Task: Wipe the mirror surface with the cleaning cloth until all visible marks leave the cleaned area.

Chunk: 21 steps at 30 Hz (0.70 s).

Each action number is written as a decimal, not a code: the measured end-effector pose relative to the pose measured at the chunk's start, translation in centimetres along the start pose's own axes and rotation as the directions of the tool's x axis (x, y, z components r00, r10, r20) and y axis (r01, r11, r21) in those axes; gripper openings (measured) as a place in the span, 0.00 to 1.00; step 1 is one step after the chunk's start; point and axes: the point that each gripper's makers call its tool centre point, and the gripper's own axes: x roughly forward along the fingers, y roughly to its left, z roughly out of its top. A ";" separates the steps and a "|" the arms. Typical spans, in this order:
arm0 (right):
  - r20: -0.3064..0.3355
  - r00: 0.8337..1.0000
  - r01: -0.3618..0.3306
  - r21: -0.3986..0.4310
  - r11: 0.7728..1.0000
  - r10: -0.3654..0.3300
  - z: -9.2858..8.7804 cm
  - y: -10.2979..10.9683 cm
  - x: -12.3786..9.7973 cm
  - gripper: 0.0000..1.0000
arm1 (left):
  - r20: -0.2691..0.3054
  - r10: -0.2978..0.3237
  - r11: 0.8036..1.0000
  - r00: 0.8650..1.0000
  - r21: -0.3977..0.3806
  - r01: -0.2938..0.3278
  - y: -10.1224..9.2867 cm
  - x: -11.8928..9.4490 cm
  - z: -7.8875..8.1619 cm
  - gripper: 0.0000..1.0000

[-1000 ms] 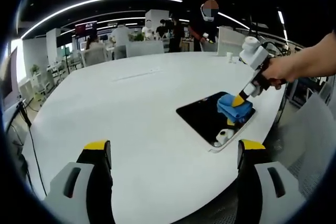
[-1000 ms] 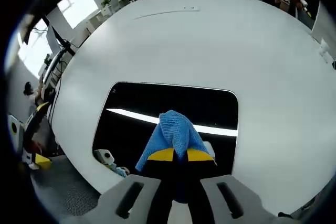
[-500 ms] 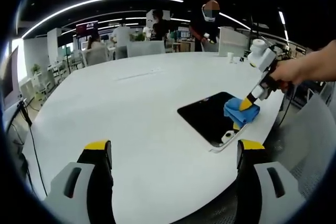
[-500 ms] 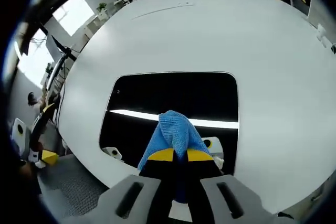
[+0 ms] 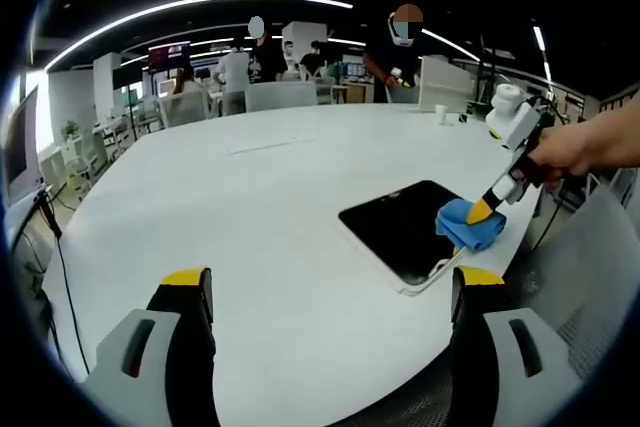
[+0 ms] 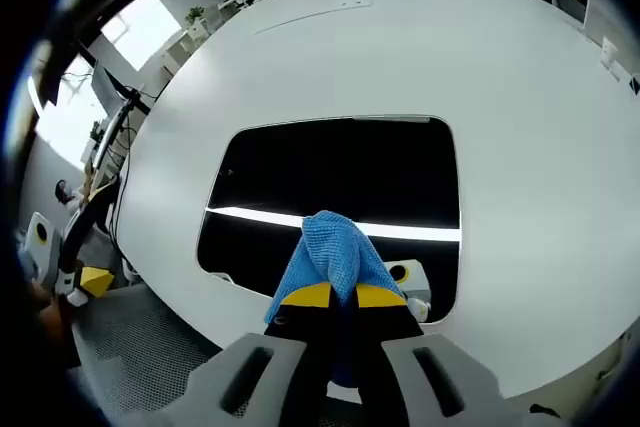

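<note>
- In the left gripper view, the left tool (image 5: 325,292) stands released, its 2 yellow-tipped jaws wide apart, above the worktop's (image 5: 230,237) near rim and nearer than the mirror (image 5: 405,229).
- Between that tool and the mirror lies a broad stretch of bare white worktop.
- The mirror, a dark rounded rectangle, lies flat close to the worktop's right-hand rim; its near corner sits just inside that rim.
- The blue cleaning cloth (image 5: 470,230) rests on the mirror's right edge, partly over the narrow strip of worktop beside it.
- The right tool (image 5: 484,211), held in a hand (image 5: 570,150), slants down onto the cloth.
- In the right gripper view, the right tool (image 6: 335,295) is clenched on the cleaning cloth (image 6: 333,251), jaws together with blue fabric bunched between them.
- The cloth there sits over the near half of the mirror (image 6: 340,177), whose near edge runs close to the worktop's (image 6: 500,97) rim.
- Beyond the mirror, the worktop runs wide and bare.
- Past the worktop's far edge stand chairs (image 5: 280,94) and several people (image 5: 395,52).
</note>
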 end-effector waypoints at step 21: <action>-0.013 1.000 -0.015 -0.009 1.000 0.015 -0.7 0.3 -0.2 0.01 | -0.008 0.011 1.000 1.000 -0.002 -0.011 0.2 0.0 -0.1 0.98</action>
